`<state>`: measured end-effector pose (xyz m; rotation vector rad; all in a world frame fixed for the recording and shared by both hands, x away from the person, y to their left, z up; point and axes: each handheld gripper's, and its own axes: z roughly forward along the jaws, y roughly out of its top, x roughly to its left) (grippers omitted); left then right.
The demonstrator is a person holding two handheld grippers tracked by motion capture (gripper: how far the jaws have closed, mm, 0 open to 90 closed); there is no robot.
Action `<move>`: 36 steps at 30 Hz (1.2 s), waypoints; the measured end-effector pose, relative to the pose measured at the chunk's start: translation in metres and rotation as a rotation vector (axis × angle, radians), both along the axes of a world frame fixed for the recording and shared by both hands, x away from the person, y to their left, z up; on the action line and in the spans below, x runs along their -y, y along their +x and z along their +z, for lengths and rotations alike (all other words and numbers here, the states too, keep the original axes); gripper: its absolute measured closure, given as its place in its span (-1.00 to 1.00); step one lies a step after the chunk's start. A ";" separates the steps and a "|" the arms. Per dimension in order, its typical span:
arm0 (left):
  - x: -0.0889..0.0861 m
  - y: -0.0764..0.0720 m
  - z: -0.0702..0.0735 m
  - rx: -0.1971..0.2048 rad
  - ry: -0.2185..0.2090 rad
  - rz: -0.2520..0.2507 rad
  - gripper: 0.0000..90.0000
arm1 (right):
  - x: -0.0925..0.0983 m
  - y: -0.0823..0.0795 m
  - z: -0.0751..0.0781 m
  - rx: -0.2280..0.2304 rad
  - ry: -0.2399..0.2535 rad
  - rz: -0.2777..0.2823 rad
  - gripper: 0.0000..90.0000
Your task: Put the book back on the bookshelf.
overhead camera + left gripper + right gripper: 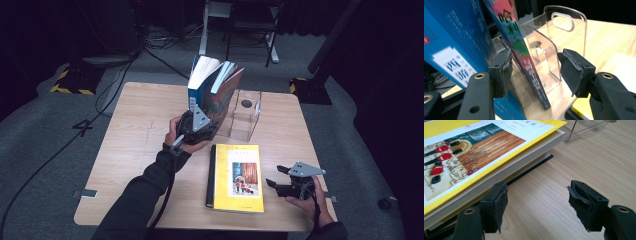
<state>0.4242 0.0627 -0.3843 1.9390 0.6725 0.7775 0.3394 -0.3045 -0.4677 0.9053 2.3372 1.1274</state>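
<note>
A: High view: left gripper [197, 125] at the two standing books [212, 85] beside the clear stand [245, 117], jaws apart around the red book [524, 57], gripping nothing.

B: Shelving step, I'd say. Next?

A: Right gripper [280, 180], open and empty, takes the yellow book [237, 177]; bare table [130, 150] left, stand edge close.

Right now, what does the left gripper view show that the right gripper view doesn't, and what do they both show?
The left gripper view alone has the blue book and the red-covered book standing upright, the second leaning between the left gripper's open jaws without touching the pads. The right gripper view alone has the cover picture of the yellow book, a black book beneath it, and the right gripper, open over bare wood. Both show the clear acrylic book stand, the wooden table and some of the yellow book.
</note>
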 end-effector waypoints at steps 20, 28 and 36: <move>-0.030 -0.046 -0.055 -0.136 0.146 -0.169 -0.14 | -0.017 -0.014 0.018 -0.030 -0.007 0.094 -0.30; -0.035 -0.067 -0.070 -0.185 0.185 -0.223 -0.17 | -0.018 -0.016 0.021 -0.035 -0.001 0.092 -0.31; -0.041 -0.085 -0.086 -0.245 0.210 -0.265 -0.22 | -0.018 -0.019 0.027 -0.031 0.001 0.092 -0.31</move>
